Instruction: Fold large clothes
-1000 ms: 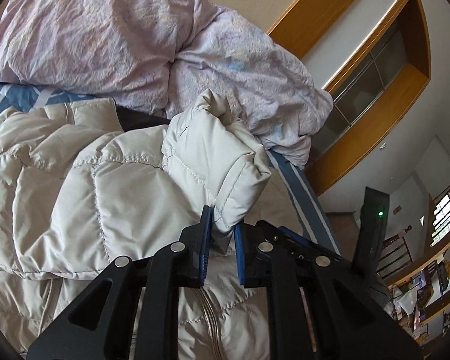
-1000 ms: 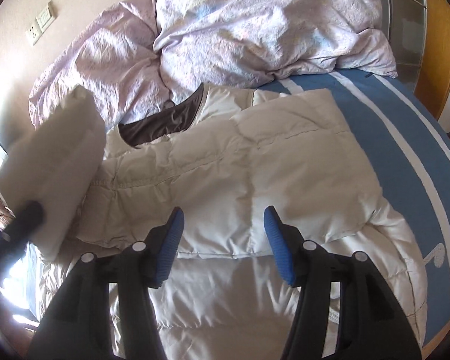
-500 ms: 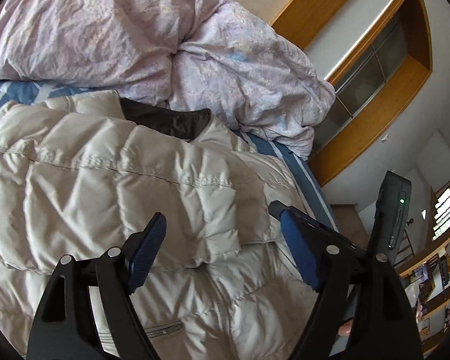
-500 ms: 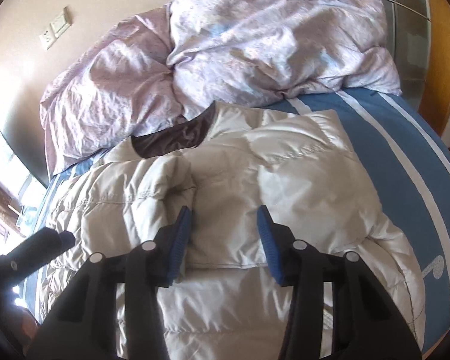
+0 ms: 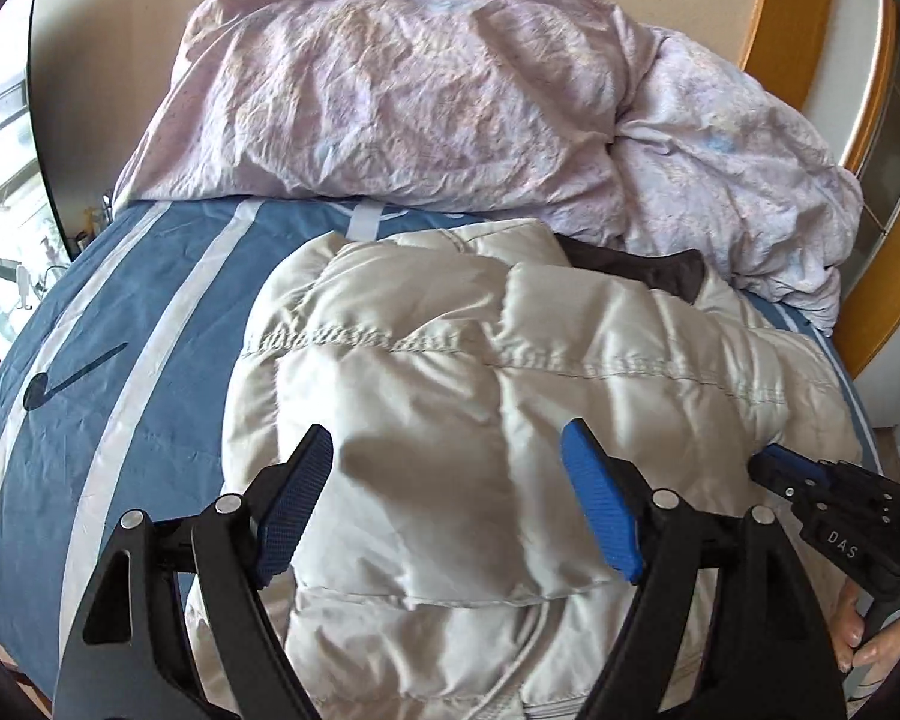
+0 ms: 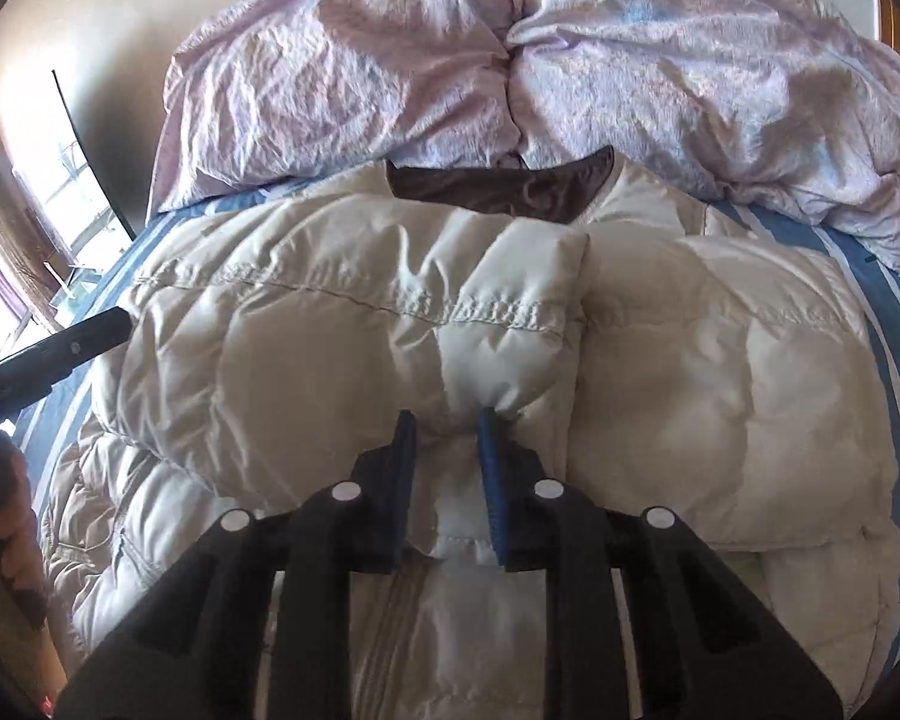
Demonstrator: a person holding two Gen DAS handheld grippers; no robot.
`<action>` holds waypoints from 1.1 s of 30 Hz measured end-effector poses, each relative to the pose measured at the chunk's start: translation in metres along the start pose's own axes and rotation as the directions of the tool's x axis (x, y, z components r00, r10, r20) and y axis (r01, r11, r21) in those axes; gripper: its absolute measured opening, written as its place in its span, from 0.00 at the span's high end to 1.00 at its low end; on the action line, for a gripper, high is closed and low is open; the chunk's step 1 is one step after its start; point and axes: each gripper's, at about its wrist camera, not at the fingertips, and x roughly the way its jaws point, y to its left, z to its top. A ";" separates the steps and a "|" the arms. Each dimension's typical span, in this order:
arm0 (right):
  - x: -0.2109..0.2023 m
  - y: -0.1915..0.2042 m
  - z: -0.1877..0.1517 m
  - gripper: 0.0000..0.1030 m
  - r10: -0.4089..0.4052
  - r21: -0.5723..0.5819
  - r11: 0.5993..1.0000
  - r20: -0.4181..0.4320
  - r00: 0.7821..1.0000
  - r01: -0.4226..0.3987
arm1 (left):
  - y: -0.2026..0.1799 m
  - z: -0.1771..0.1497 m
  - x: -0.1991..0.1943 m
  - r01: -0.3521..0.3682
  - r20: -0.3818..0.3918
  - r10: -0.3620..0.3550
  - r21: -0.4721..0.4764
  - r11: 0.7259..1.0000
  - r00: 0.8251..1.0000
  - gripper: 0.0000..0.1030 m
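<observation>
We see a cream puffer jacket (image 6: 342, 360) lying flat on the blue striped bedsheet (image 5: 120, 312), its long axis running from near to far, the brown-lined collar (image 6: 498, 189) pointing away toward the crumpled lilac duvet (image 6: 660, 60) at the far end. Both sleeves lie folded across the chest. Our left gripper (image 5: 447, 501) hovers just above the near left part of the jacket, blue pads spread wide and holding nothing. Our right gripper (image 6: 447, 468) is clenched on a pinch of the folded sleeve (image 6: 510, 324) near the jacket's middle, fabric bunched between its pads above the zipper line.
</observation>
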 end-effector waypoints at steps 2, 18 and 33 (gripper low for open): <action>0.008 -0.003 -0.001 0.83 0.000 0.022 1.000 -0.021 1.000 0.000 | 0.007 -0.002 0.009 -0.008 -0.022 0.008 -0.005 1.000 1.000 0.23; 0.045 -0.040 0.004 0.86 0.091 0.218 0.974 -0.109 0.990 -0.066 | 0.008 -0.005 0.045 -0.065 -0.074 0.069 0.046 0.997 0.995 0.20; -0.052 -0.112 -0.035 0.32 0.159 0.348 0.927 -0.017 0.987 -0.143 | 0.076 -0.036 -0.038 0.146 -0.050 -0.149 -0.059 0.987 0.987 0.20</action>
